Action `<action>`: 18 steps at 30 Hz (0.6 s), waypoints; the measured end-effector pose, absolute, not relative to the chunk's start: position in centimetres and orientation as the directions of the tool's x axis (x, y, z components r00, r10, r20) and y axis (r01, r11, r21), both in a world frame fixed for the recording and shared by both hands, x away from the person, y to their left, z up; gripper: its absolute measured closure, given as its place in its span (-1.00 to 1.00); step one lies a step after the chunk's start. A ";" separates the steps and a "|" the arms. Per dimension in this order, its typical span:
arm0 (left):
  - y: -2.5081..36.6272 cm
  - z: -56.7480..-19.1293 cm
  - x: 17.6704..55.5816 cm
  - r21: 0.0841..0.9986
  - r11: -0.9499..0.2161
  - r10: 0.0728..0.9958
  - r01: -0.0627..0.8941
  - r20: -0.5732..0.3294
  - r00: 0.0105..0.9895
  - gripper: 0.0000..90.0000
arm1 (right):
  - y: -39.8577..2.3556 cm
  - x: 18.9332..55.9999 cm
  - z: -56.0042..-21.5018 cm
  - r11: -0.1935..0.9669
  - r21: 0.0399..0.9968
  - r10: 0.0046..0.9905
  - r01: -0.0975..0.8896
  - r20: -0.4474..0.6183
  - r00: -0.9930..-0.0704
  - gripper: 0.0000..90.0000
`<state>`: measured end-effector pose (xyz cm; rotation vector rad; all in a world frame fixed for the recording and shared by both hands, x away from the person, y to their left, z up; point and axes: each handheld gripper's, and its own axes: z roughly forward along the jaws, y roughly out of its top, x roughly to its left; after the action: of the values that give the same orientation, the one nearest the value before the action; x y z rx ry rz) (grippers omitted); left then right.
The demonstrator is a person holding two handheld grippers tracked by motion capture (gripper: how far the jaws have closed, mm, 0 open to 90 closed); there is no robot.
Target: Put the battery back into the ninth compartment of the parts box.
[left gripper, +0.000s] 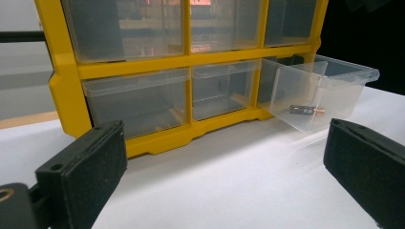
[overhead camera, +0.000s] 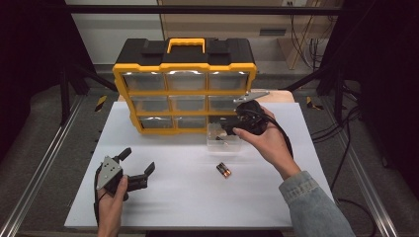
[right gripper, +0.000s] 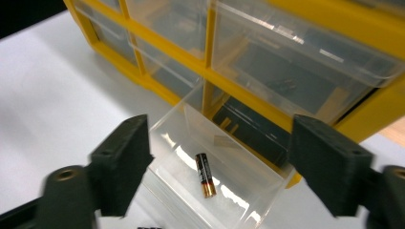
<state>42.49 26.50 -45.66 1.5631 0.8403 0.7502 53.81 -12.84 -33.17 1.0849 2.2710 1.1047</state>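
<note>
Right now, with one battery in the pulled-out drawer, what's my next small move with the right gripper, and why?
Probably lift the right gripper clear of the clear drawer and swing it toward the loose battery on the white table. Its jaws stand open and empty above the drawer, one battery already lies inside, and the left gripper rests open farther off.

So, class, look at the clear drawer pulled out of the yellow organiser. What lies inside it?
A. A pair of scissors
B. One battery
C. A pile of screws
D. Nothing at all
B: the right gripper view looks down between its open jaws into the pulled-out drawer, where a single battery lies on the clear floor; a second battery sits outside on the white table.
</note>
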 end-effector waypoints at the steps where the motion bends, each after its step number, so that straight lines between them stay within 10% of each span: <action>1: 26.5 -45.7 42.4 0.989 -0.093 0.843 0.113 0.018 0.538 -0.98 | -13.0 53.5 -33.1 0.381 0.797 0.784 0.470 -0.009 -0.621 -0.62; 18: 26.4 -45.7 42.4 0.988 -0.109 0.844 0.110 0.034 0.535 -0.98 | -16.0 50.9 -33.0 0.255 0.858 0.824 0.446 0.049 -0.565 -0.80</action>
<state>42.36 26.41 -45.67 1.5764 0.8370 0.7652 50.86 -15.95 -33.02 1.1559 2.1208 1.2415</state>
